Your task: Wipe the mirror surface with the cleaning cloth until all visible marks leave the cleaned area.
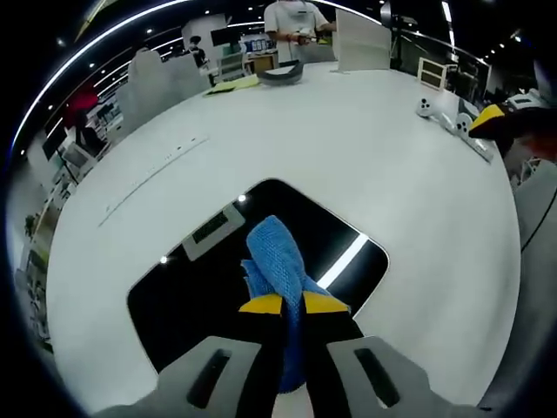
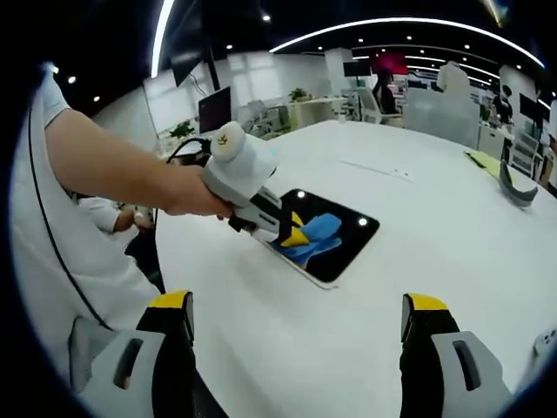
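A dark mirror (image 1: 200, 287) with rounded corners lies flat on the white table (image 1: 348, 148); ceiling lights glint in it. A blue cleaning cloth (image 1: 274, 261) rests on the glass, and my left gripper (image 1: 292, 305) is shut on its near end, yellow tips pinching the fabric. From the right gripper view the mirror (image 2: 344, 239) sits mid-table, with the cloth (image 2: 315, 233) and the left gripper (image 2: 294, 232) held over it by a hand. My right gripper (image 2: 296, 326) hovers open well short of the mirror, nothing between its jaws.
Far across the table lie a yellow-green sheet (image 1: 233, 84), a grey curved object (image 1: 280, 75) and a white upright panel (image 1: 361, 42). White handheld devices (image 1: 448, 117) sit at the right edge. A person (image 1: 296, 22) stands beyond; my arm and white shirt (image 2: 52, 235) are on the left.
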{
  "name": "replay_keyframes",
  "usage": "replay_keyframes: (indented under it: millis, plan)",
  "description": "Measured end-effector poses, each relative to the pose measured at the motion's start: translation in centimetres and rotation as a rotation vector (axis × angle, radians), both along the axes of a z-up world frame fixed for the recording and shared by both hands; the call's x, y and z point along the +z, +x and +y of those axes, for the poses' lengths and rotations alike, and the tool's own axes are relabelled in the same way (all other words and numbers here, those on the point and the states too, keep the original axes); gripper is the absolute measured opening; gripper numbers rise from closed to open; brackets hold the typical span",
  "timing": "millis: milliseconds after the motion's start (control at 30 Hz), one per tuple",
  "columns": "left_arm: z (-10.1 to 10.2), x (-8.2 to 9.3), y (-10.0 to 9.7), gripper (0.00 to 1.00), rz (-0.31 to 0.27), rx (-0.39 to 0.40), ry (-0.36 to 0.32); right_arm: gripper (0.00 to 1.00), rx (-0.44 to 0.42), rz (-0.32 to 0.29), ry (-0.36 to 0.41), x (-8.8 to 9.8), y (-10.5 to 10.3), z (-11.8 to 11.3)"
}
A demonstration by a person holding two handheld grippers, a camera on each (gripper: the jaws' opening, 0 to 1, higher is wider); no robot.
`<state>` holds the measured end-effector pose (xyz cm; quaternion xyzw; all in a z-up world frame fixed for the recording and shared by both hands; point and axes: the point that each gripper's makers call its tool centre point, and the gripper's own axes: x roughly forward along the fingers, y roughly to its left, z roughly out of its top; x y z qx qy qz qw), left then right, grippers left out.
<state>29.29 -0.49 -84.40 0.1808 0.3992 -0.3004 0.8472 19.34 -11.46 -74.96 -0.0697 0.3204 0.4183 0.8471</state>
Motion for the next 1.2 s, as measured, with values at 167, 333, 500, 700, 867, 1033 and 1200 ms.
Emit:
replay_keyframes:
  millis: [167, 333, 500, 700, 867, 1033, 1200]
  plan:
    - [0.0, 0.0, -0.2, 0.03, -0.006, 0.002, -0.005, 0.99, -0.007, 0.002, 0.015, 0.3, 0.1, 0.2]
    - [0.0, 0.0, -0.6, 0.03, 0.000, -0.002, -0.005, 0.99, 0.001, -0.009, 0.007, 0.8, 0.2, 0.7]
    - [0.1, 0.0, -1.0, 0.03, 0.012, -0.018, -0.002, 0.99, -0.004, -0.010, -0.008, 1.2, 0.4, 1.2]
    - [0.0, 0.0, -1.2, 0.03, 0.031, -0.069, 0.013, 0.99, -0.018, -0.006, -0.025, 2.5, 0.3, 1.6]
    - [0.0, 0.0, -1.3, 0.03, 0.039, -0.116, 0.018, 0.99, -0.034, -0.010, -0.044, 2.9, 0.4, 1.6]
    - [0.0, 0.0, -1.4, 0.03, 0.037, -0.155, 0.012, 0.99, -0.049, -0.013, -0.055, 2.9, 0.6, 2.1]
    - [0.1, 0.0, -1.6, 0.03, 0.040, -0.215, 0.016, 0.99, -0.054, -0.010, -0.064, 2.8, 0.6, 2.9]
